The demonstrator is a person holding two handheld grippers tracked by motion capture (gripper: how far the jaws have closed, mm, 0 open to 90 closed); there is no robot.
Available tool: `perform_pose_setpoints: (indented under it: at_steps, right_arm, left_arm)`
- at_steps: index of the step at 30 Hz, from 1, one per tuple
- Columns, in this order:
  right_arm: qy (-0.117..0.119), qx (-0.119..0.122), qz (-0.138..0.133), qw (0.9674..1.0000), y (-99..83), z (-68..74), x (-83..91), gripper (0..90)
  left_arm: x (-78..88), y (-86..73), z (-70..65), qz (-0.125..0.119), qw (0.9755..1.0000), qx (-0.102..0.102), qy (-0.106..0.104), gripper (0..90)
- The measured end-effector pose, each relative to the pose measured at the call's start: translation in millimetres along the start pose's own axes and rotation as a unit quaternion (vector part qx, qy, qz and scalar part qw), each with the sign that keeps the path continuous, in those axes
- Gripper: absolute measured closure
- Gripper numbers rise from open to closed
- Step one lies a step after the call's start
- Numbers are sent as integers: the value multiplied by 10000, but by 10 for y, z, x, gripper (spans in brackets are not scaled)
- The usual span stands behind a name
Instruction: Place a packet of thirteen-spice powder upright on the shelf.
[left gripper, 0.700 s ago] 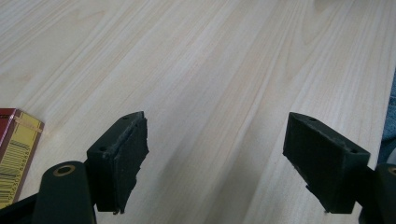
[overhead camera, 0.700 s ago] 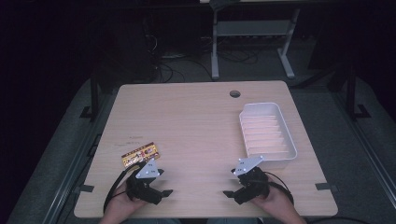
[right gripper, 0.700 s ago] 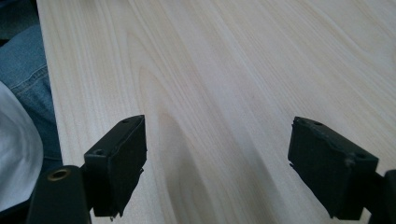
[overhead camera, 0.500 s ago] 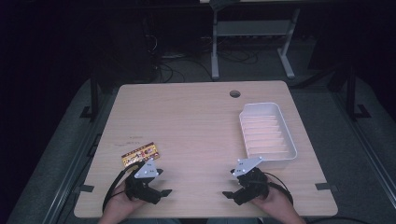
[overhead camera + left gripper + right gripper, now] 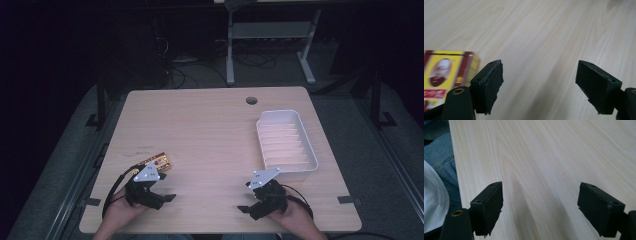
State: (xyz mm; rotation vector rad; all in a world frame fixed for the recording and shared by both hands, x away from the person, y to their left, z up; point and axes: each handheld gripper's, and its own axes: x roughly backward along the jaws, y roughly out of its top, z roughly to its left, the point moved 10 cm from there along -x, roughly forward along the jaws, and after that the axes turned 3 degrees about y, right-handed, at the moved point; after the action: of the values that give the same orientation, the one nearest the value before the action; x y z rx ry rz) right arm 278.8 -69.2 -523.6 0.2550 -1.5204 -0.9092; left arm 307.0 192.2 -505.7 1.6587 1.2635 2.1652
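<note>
A flat yellow and red packet (image 5: 158, 162) with a printed portrait lies on the wooden table (image 5: 210, 130) near its front left. My left gripper (image 5: 166, 187) rests just in front of the packet, its open jaws pointing right with nothing between them. In the left gripper view the packet (image 5: 446, 75) lies beside and behind the left jaw, apart from the gripper (image 5: 539, 72). My right gripper (image 5: 245, 196) sits at the front right, jaws pointing left. It is open over bare wood (image 5: 540, 195).
A white ribbed tray (image 5: 286, 141) stands at the right side of the table, just beyond the right gripper. A round cable hole (image 5: 251, 100) is near the far edge. The person's denim-clad leg (image 5: 436, 157) shows past the table's front edge.
</note>
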Motion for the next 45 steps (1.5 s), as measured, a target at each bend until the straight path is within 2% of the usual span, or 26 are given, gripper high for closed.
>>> perform_pose_setpoints:
  at_steps: [4, 13, 17, 19, 26, 34, 37, 45]
  right_arm:
    - [16, 6, 12, 10000, 2, 6, -5, 199]
    - [69, 37, 23, 10000, 8, 22, -15, 204]
    - [79, 50, 14, 10000, 14, 21, -13, 204]
    - [86, 45, 31, 9999, 12, 25, -17, 204]
    - [106, 88, 47, 9999, 26, 43, -24, 207]
    - [140, 123, 80, 9998, 22, 53, -38, 207]
    - [146, 120, 90, 9998, 20, 56, -40, 207]
    - [172, 145, 114, 9997, 19, 68, -51, 207]
  left_arm:
    - [47, 17, 103, -37, 10000, 66, 50, 211]
    - [108, 25, 350, 71, 9997, 109, 230, 210]
    - [138, 33, 457, 172, 9994, 28, 284, 210]
    - [146, 35, 504, 184, 9994, 56, 294, 209]
    - [137, -50, 714, 391, 9984, 56, 403, 198]
    - [112, -175, 907, 574, 9969, 178, 498, 178]
    - [114, -200, 955, 582, 9968, 266, 485, 174]
    - [60, -267, 981, 760, 9960, 243, 410, 175]
